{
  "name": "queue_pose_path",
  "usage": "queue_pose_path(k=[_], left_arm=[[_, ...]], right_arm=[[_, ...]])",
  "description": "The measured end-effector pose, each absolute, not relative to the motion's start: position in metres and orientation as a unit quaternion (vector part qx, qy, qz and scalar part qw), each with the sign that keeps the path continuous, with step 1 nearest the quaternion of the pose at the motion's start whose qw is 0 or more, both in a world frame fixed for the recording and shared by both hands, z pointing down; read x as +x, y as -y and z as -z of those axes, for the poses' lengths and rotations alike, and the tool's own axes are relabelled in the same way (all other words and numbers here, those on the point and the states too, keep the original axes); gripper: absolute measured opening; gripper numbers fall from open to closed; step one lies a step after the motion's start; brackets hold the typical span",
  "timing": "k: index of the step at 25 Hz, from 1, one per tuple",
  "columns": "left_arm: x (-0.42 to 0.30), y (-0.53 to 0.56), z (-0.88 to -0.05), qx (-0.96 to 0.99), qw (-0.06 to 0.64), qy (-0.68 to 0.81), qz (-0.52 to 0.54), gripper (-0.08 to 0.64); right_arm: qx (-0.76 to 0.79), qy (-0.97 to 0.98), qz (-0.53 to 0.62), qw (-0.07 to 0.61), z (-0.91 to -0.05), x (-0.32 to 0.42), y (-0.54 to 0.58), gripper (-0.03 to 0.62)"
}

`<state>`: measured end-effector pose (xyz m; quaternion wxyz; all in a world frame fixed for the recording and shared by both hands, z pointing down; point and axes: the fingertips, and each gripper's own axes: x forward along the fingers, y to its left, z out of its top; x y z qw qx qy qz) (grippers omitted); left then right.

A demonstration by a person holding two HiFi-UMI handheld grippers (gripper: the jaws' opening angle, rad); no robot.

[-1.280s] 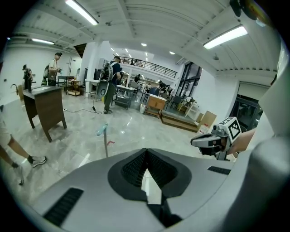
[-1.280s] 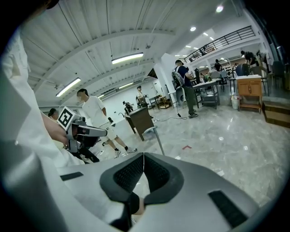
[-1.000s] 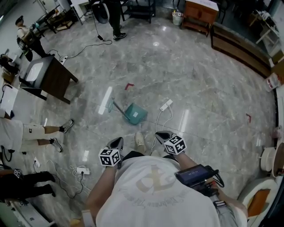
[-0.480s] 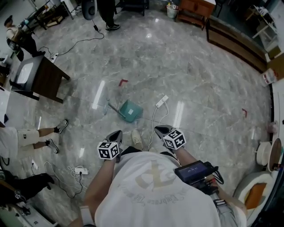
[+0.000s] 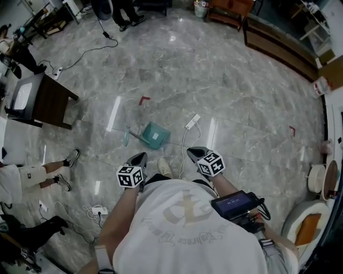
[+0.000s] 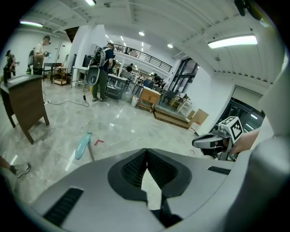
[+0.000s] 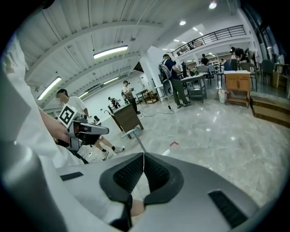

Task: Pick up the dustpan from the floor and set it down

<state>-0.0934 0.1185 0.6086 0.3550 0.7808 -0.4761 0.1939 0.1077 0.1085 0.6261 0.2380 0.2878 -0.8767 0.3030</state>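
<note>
Where the head view looks down past the wearer's white shirt (image 5: 182,230), a dark handheld device (image 5: 235,204) sits by the right forearm; both tools are held out in front, side by side and well apart, pointing forward and down at the floor (image 5: 241,107).

The left tool (image 5: 140,159) has its jaws pressed together with nothing between them, as its own view confirms; the right tool (image 5: 194,153) is likewise closed on nothing, its ribbed pads meeting along a thin seam; neither tool touches any object.

One pale shoe (image 5: 165,167) shows on the floor between the two tools.

Just beyond the shoe the teal dustpan (image 5: 155,136) lies on the grey marble floor, ahead of the left tool and clear of both; in the head view its pan end lies to the right and its long handle runs left, ending in a pale teal grip.

A white power strip (image 5: 193,121) lies near the dustpan's right side, apart from it; its white cable trails back toward the wearer.

A red tape mark (image 5: 144,100) sits on the floor beyond the dustpan; a second mark (image 5: 292,130) lies far to the right.

Further left stands a dark bench (image 5: 48,101); a bystander's legs (image 5: 32,174) show at the left edge; a wooden cabinet (image 5: 228,10) stands at the far wall.
</note>
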Motion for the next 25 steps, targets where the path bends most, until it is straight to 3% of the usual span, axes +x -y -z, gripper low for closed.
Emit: queue_pose_path(k=[25], left_arm=[[-0.195, -0.047, -0.622, 0.776, 0.357, 0.482, -0.197, 0.014]], right_arm=[[0.338, 0.863, -0.285, 0.244, -0.605, 0.046, -0.035, 0.018]])
